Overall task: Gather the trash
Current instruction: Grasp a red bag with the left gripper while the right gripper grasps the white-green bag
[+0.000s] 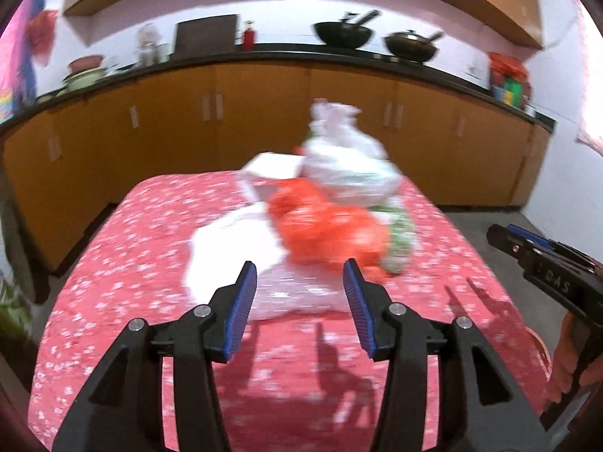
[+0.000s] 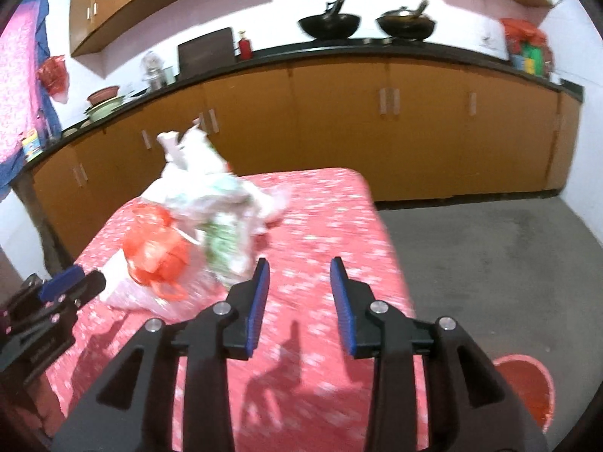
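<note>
A blurred pile of trash lies on a table with a red flowered cloth (image 1: 124,248): a crumpled orange plastic bag (image 1: 328,226), a tied white plastic bag (image 1: 346,162) behind it, a green-and-white wrapper (image 1: 401,248) at its right, and a flat clear-white bag (image 1: 233,252) in front. My left gripper (image 1: 299,275) is open and empty, just short of the pile. My right gripper (image 2: 299,275) is open and empty over bare cloth, right of the pile. The orange bag (image 2: 158,252) and white bag (image 2: 199,184) also show in the right wrist view.
A white box (image 1: 271,167) sits behind the pile. A red bin (image 2: 527,388) stands on the grey floor right of the table. Orange cabinets (image 1: 264,120) with a black counter holding two woks (image 1: 341,34) line the far wall.
</note>
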The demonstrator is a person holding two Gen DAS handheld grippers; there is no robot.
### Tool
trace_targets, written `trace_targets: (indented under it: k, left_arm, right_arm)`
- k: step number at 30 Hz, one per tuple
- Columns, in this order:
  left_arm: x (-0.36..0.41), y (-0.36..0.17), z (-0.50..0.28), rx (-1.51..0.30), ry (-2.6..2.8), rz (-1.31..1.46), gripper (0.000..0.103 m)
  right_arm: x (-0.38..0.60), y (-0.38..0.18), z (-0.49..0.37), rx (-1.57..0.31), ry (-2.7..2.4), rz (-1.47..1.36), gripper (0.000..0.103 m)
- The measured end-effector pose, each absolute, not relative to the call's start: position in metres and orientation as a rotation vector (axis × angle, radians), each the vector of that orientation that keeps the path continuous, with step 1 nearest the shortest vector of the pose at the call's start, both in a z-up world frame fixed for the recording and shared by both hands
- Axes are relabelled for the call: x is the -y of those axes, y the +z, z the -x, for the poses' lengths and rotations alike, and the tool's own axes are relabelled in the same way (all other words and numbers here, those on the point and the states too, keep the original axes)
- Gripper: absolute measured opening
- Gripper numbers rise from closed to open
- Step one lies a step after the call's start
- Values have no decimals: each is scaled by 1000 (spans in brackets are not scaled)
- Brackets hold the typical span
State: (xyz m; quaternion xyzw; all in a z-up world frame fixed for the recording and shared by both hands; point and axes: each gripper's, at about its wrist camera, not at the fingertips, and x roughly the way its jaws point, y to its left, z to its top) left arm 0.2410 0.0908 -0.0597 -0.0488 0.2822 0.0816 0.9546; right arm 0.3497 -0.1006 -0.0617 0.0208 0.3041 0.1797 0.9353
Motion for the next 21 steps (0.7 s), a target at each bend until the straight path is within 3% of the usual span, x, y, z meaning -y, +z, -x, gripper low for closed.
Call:
trace_targets:
  k: [4,8,14,17,21]
  left_arm:
    - [-119,-64,-234,-570,190,129,50]
    - [-132,-63,-233,-561,184,144,53]
    - [-128,-55,-242,-537,133,148,59]
    - [-122,-52,-253,-529,104,151,63]
    - [-118,-53,-271,-541,86,166,64]
  right_arm:
    - [66,-67,-367,-643,413,-20,36]
    - [43,-73,-384,-668,431,-6,44]
    - [32,-88,-402,-723,436,3,45]
    - [27,-94,-404,-755,471,5,9]
    - [31,-94,-395,-732,474,17,5]
